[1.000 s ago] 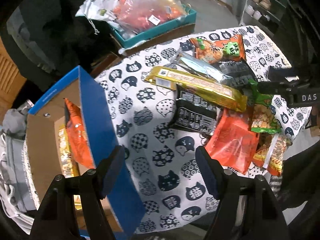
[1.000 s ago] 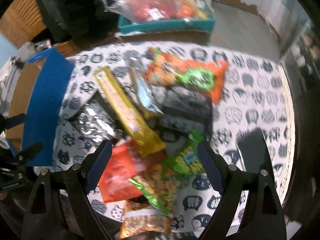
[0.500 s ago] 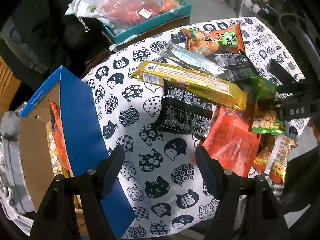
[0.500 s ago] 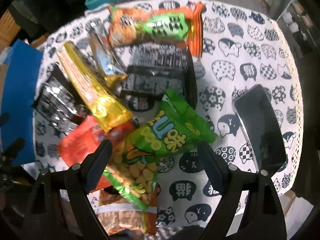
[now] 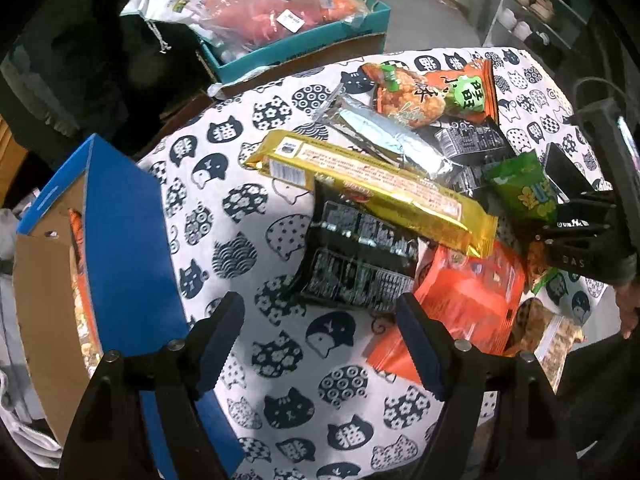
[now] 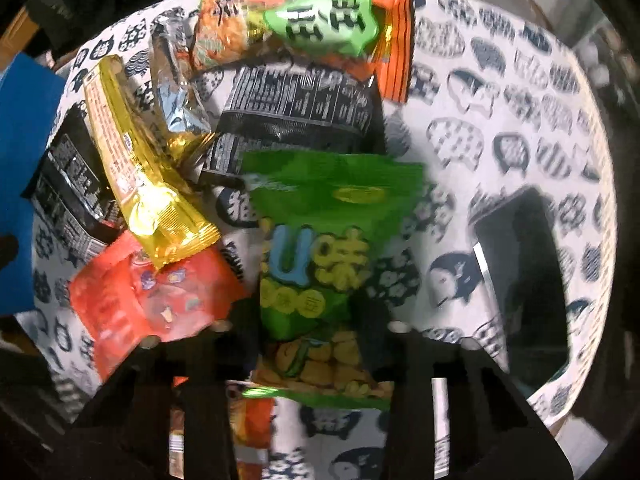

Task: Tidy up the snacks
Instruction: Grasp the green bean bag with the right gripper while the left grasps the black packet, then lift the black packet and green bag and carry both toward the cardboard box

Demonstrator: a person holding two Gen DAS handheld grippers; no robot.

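Snacks aplenty on the cat-print tablecloth [image 5: 248, 216], so this job looks barely past its opening stretch. Over on the left edge stands the blue cardboard box [image 5: 120, 248], and inside it an orange packet [image 5: 82, 276] stands upright with what seems to be another packet below it, too hidden to name. That looks like the sorted share so far.

Everything else sits in a loose heap: the long gold packet [image 5: 372, 188] lies across a black packet [image 5: 356, 260], a silver packet [image 5: 384, 136] sits just behind the gold one, the orange rice-cracker bag [image 6: 304, 28] is at the far end, and a second black packet [image 6: 296, 108] lies under it. A red pouch [image 5: 468, 300] lies at the near side of the pile. A dark phone [image 6: 520, 280] rests on the cloth apart from the snacks.

And the right gripper [image 6: 308, 320] has just snapped closed, its fingers pinching the lower part of the green pea-snack bag [image 6: 320, 232], which rests on the pile, its top fanned toward the black packet. A grab, then, at the start of a carry to the box, by my reading.

The left gripper [image 5: 320, 340] hangs spread wide over bare cloth between box and heap, jaws having just eased a touch wider, nothing between them. At least six packets remain after the green one, so most of the work lies ahead
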